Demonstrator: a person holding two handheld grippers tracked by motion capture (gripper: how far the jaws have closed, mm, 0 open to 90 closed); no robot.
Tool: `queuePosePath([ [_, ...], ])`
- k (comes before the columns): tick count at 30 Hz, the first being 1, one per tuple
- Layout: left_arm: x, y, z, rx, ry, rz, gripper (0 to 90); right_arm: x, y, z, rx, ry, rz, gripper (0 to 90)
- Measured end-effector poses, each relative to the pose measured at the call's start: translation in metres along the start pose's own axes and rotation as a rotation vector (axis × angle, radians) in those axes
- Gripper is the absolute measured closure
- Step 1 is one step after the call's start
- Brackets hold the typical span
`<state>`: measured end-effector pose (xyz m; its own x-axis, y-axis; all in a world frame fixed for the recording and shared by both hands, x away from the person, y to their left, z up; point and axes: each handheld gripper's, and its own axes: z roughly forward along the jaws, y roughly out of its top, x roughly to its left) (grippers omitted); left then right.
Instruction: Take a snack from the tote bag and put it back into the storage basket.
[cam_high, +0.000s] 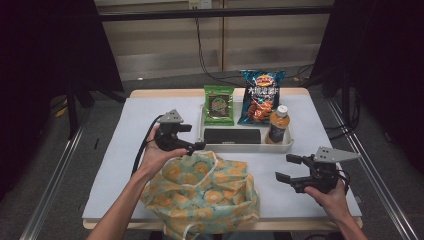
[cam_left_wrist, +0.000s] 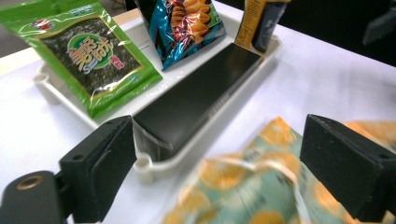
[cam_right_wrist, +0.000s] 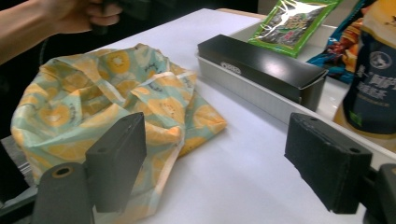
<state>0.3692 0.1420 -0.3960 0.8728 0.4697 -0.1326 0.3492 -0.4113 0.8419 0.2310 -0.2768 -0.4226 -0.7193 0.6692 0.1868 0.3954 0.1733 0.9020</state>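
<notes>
Both grippers empty, jaws wide apart. Left gripper (cam_high: 192, 137) sits between the tray (cam_high: 245, 146) and the cloth bag (cam_high: 202, 192); right gripper (cam_high: 290, 170) hangs out to the bag's right, apart from it.

The work looks like packing snacks into the bag, with the left hand (cam_high: 160, 150) about to pick. In the left gripper view the black box (cam_left_wrist: 196, 95) lies just ahead of the fingers (cam_left_wrist: 109, 163), long side running away from them; its near end shows in the gap between them. The bag's rim and white drawstring (cam_left_wrist: 261, 163) are right under the fingers, blurred.

To do it well, judging from this:
- The box is long and flat; close across its narrow width near the middle, not at the end, or it'll tip.
- It lies tight against the tray's front wall, so one finger likely has to slip between wall and box. Come from above, not level.
- Lift straight clear before swinging toward the bag; seaweed pack (cam_left_wrist: 91, 56), chip bag (cam_left_wrist: 187, 23) and bottle (cam_left_wrist: 261, 21) stand close behind the box.
- Keep the drawstring out of the fingers.
- The bag lies slumped and its mouth isn't clearly open. The right gripper probably should pinch the near rim (cam_right_wrist: 159, 81) and hold it up first.
</notes>
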Motion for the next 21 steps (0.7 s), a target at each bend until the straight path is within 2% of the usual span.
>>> queuePosePath([
  [2,-0.003,-0.004,-0.005,-0.003,0.007,0.003,9.5,0.0,0.0,-0.001,-0.003,-0.006,0.0,20.5],
  [6,-0.018,-0.017,-0.036,-0.014,0.054,0.011,7.6,-0.001,-0.001,-0.003,-0.011,-0.025,0.011,21.1],
  [8,-0.023,-0.024,-0.049,-0.036,0.045,0.003,7.4,-0.001,-0.002,-0.003,-0.014,-0.035,0.015,21.5],
  [10,-0.026,-0.033,-0.06,-0.015,0.086,0.01,7.1,-0.002,-0.002,-0.004,-0.021,-0.037,0.016,21.7],
  [11,-0.026,-0.037,-0.065,-0.022,0.099,0.007,7.1,-0.002,-0.003,-0.004,-0.022,-0.043,0.022,21.7],
  [13,-0.029,-0.046,-0.073,-0.054,0.102,-0.023,6.8,-0.004,-0.003,-0.004,-0.018,-0.046,0.027,21.7],
  [14,-0.029,-0.051,-0.077,-0.064,0.109,-0.015,5.8,-0.004,-0.003,-0.004,-0.019,-0.051,0.026,21.7],
  [15,-0.03,-0.054,-0.081,-0.072,0.12,-0.026,5.8,-0.003,-0.004,-0.005,-0.023,-0.05,0.03,21.7],
  [17,-0.031,-0.063,-0.089,-0.126,0.136,-0.054,5.4,-0.004,-0.004,-0.005,-0.024,-0.057,0.034,21.7],
  [18,-0.031,-0.066,-0.091,-0.132,0.149,-0.062,5.3,-0.005,-0.004,-0.005,-0.027,-0.066,0.035,21.7],
  [19,-0.03,-0.068,-0.093,-0.113,0.144,-0.051,4.9,-0.005,-0.004,-0.005,-0.029,-0.065,0.036,21.7],
  [21,-0.029,-0.069,-0.094,-0.109,0.14,-0.044,4.1,-0.007,-0.004,-0.005,-0.033,-0.074,0.046,21.5],
])
